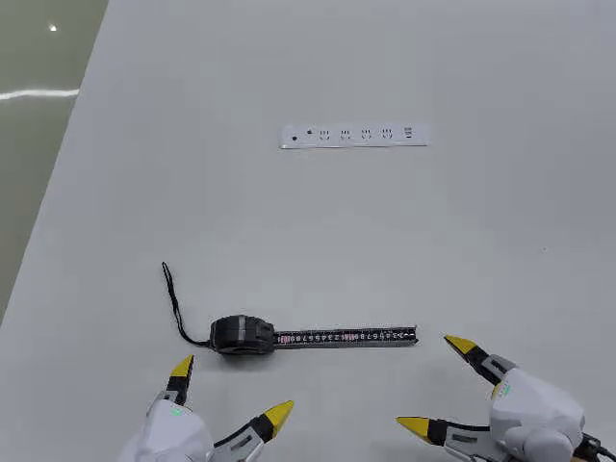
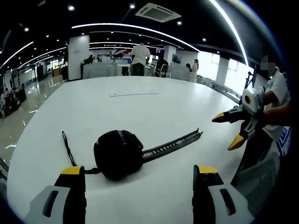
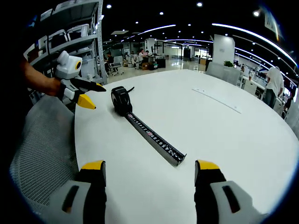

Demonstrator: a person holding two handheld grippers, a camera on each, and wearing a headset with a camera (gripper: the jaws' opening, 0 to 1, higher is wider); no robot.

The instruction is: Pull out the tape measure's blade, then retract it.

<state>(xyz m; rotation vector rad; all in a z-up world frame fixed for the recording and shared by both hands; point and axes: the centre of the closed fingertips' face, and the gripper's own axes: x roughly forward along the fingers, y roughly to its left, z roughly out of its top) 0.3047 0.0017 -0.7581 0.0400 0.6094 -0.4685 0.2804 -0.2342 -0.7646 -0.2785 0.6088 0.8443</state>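
Black tape measure (image 1: pixel 243 334) on white table (image 1: pixel 337 221), blade (image 1: pixel 346 337) partly out. Left gripper (image 1: pixel 231 390), right gripper (image 1: pixel 437 383) both wide open, empty. Best: clamp body w/ left, pinch blade tip squarely w/ right, pull straight.

Your left gripper (image 1: pixel 231 391) was at the bottom edge, jaws spread wide, just short of the tape case (image 1: pixel 243 334) and not touching it. The case lay on the white table (image 1: pixel 462 231) with its blade (image 1: pixel 346 337) drawn out flat to the right, numbers facing up. A thin black strap (image 1: pixel 174 300) trailed from the case's left end, up and away from you. Your right gripper (image 1: pixel 437 383) was near the blade's tip, also spread wide and holding nothing. Well beyond the case lay a white power strip (image 1: pixel 354 136). Greenish floor (image 1: pixel 38 106) showed past the table's left edge.
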